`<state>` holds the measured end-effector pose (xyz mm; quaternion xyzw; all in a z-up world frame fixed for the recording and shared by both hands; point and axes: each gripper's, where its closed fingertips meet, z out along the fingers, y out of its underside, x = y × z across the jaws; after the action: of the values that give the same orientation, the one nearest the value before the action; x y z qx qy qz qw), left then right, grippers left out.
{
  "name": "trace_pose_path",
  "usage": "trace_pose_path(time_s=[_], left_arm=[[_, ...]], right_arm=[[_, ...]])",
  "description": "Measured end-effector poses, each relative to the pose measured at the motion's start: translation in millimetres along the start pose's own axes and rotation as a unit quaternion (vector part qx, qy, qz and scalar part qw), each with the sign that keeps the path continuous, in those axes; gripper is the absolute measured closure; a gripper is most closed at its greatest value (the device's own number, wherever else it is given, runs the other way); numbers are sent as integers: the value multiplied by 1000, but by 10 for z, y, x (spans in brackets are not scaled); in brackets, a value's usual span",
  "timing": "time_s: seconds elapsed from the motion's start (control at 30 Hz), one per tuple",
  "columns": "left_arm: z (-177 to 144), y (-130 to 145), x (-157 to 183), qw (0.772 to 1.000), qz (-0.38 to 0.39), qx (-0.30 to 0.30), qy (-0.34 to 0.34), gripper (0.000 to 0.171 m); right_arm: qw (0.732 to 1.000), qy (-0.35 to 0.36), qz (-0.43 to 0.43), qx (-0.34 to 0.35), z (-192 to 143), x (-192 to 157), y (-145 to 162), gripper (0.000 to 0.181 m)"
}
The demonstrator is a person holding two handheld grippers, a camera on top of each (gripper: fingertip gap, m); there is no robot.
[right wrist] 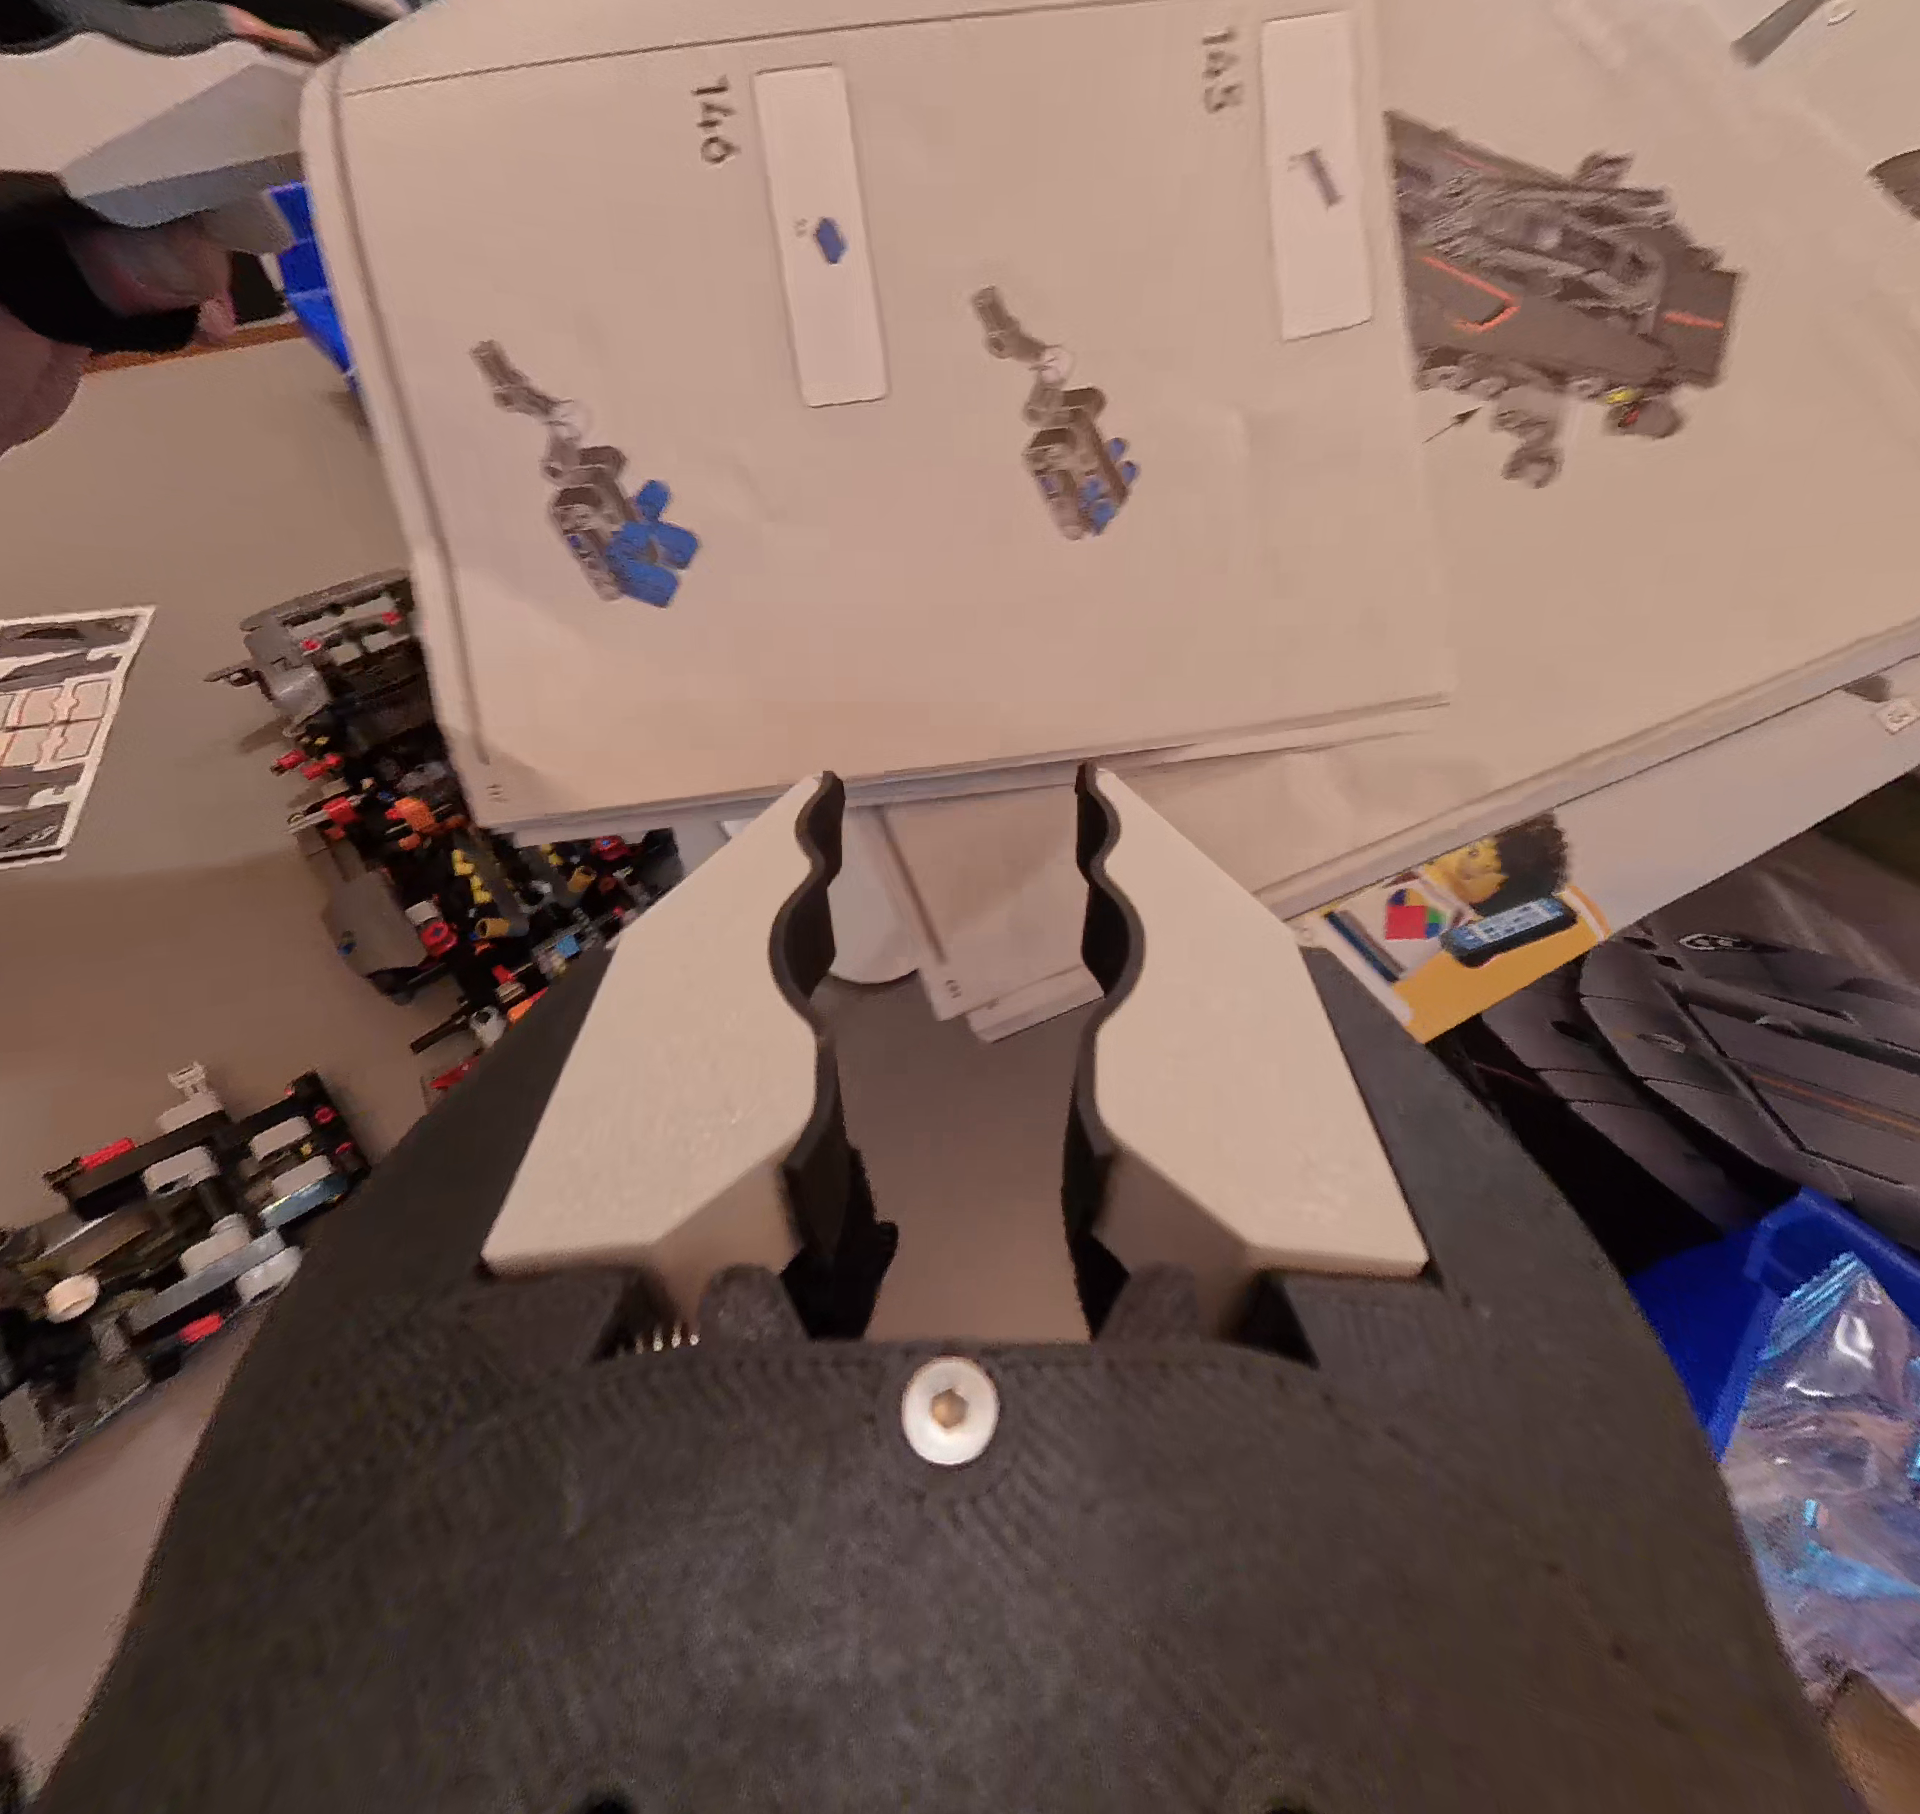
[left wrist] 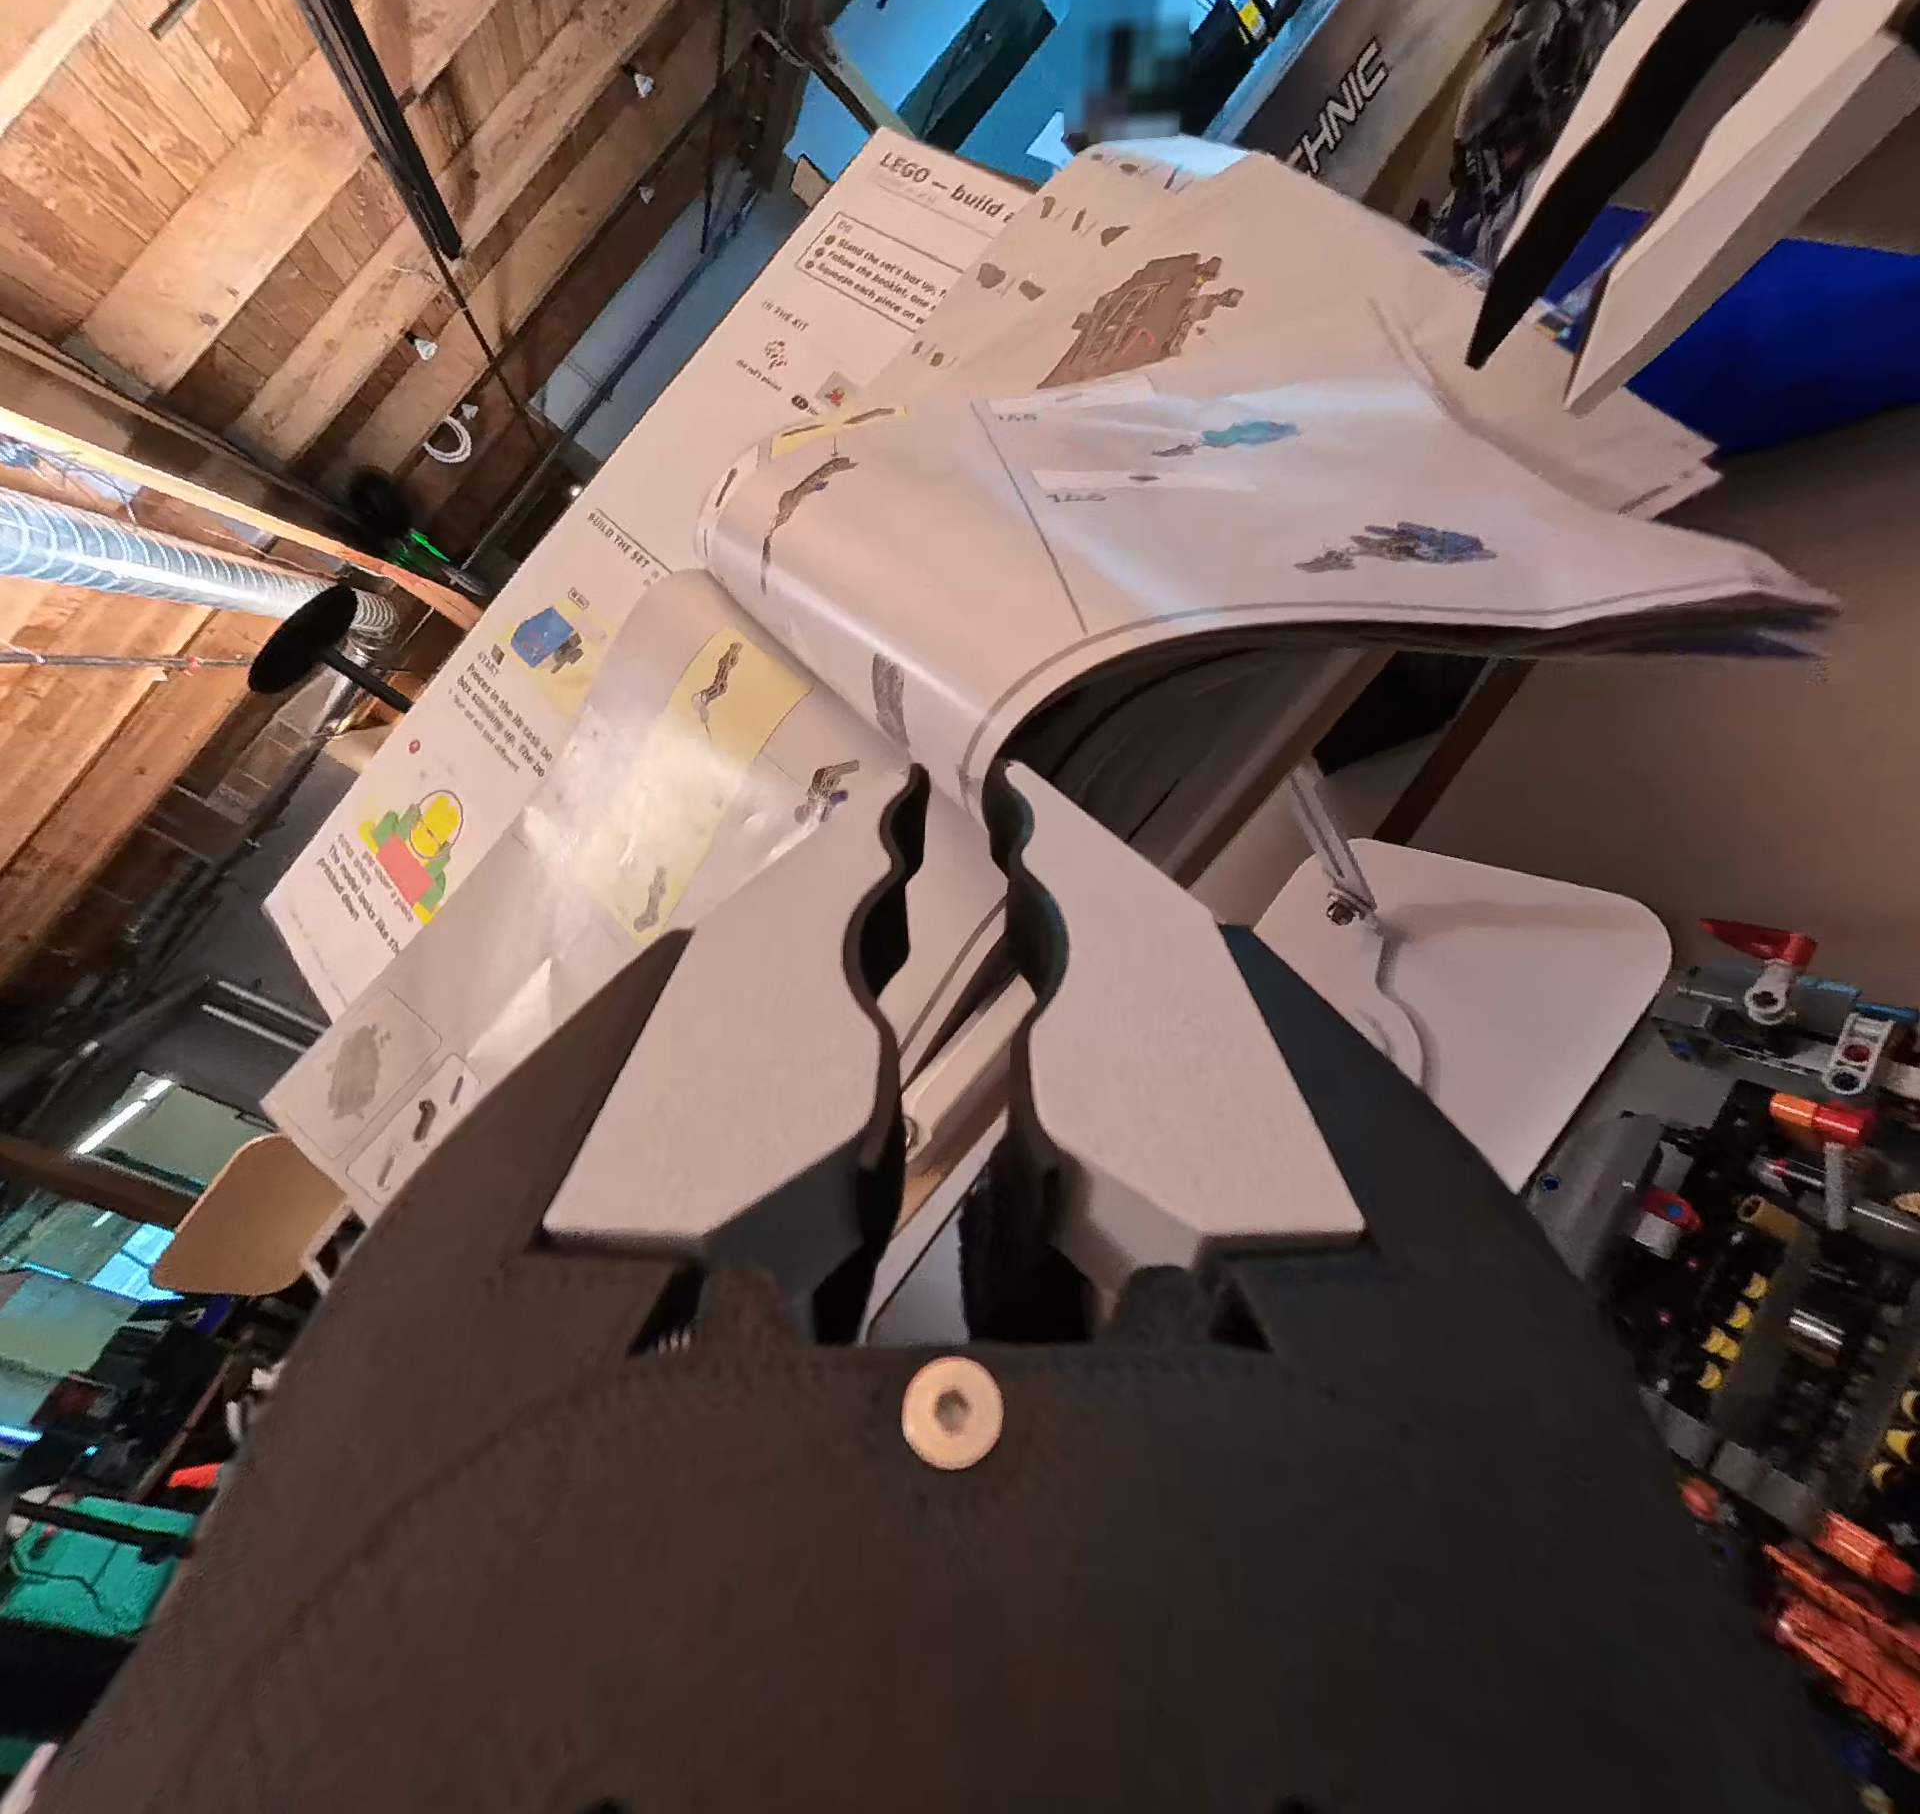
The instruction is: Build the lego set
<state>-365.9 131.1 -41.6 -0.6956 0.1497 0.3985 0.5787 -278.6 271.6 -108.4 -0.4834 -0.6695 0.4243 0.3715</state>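
The open instruction booklet hangs in the air with its pages bent. My left gripper is shut on the booklet's curled lower edge and holds it up. In the right wrist view the booklet fills the upper half and shows printed build steps. My right gripper is open, its fingertips at the booklet's near edge with a wide gap between them. It also shows in the left wrist view, above the booklet's far corner. A partly built black and grey lego model lies on the table under the booklet.
A second lego assembly and a sticker sheet lie at the left. Black panels and a blue bin with plastic bags lie at the right. A printed guide sheet, a white stand base and the set's box stand behind. Spacing between my two grippers at the tips: around 20 centimetres.
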Motion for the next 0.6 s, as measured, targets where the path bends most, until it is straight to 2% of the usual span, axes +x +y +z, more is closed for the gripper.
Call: trace_pose_path(time_s=[0.13,0.27,0.5,0.53,0.6], left_arm=[[19,-5,39,1000,7,-5,9,163],[33,-59,75,999,43,-16,13,157],[100,-553,426,987,136,12,90,140],[154,-540,512,982,151,-2,111,140],[274,-345,674,969,185,-62,154,141]], right_arm=[[999,-43,4,-19,2,-256,67,141],[999,-36,3,-9,-7,-297,28,139],[999,-33,20,-12,23,-217,78,137],[999,-34,22,-14,33,-216,90,137],[999,-36,24,-14,46,-210,100,137]])
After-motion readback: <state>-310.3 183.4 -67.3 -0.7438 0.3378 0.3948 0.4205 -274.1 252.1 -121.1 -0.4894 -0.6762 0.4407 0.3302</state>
